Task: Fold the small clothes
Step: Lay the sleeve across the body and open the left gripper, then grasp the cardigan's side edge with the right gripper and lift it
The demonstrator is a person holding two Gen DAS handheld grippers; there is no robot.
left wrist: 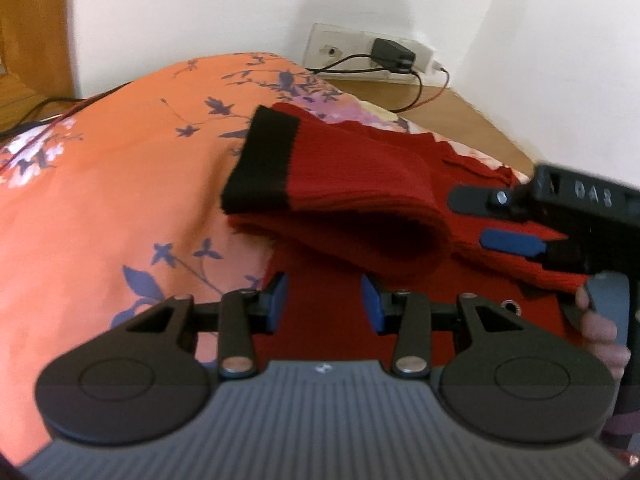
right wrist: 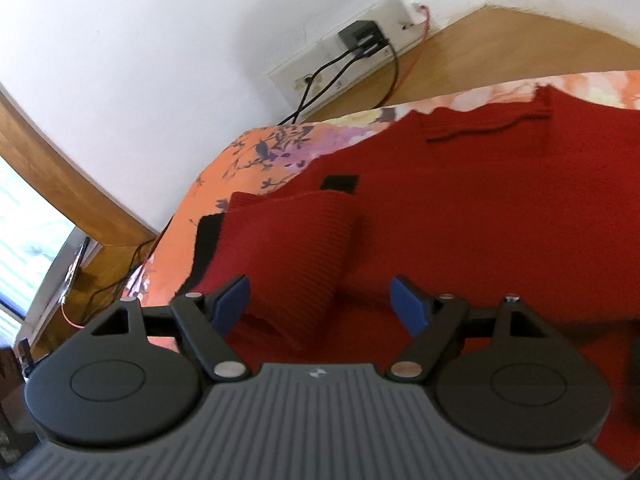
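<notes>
A red knit sweater (left wrist: 360,200) lies on an orange floral bedsheet (left wrist: 120,208). Its sleeve with a black cuff (left wrist: 260,160) is folded over the body and bulges into a loop. My left gripper (left wrist: 325,304) is open just above the sweater's near edge, nothing between its blue pads. My right gripper (left wrist: 476,220) reaches in from the right over the sweater, also open. In the right wrist view the right gripper (right wrist: 320,302) hovers open over the folded sleeve (right wrist: 288,248); the black cuff (right wrist: 206,240) shows at the left, the sweater's body (right wrist: 480,220) spreads to the right.
A white wall socket strip (left wrist: 344,48) with a black charger (left wrist: 392,54) and cables sits at the wall's foot behind the bed. A wooden surface (left wrist: 460,120) runs beside the bed. A person's hand (left wrist: 600,328) holds the right gripper. A window (right wrist: 24,232) is at the left.
</notes>
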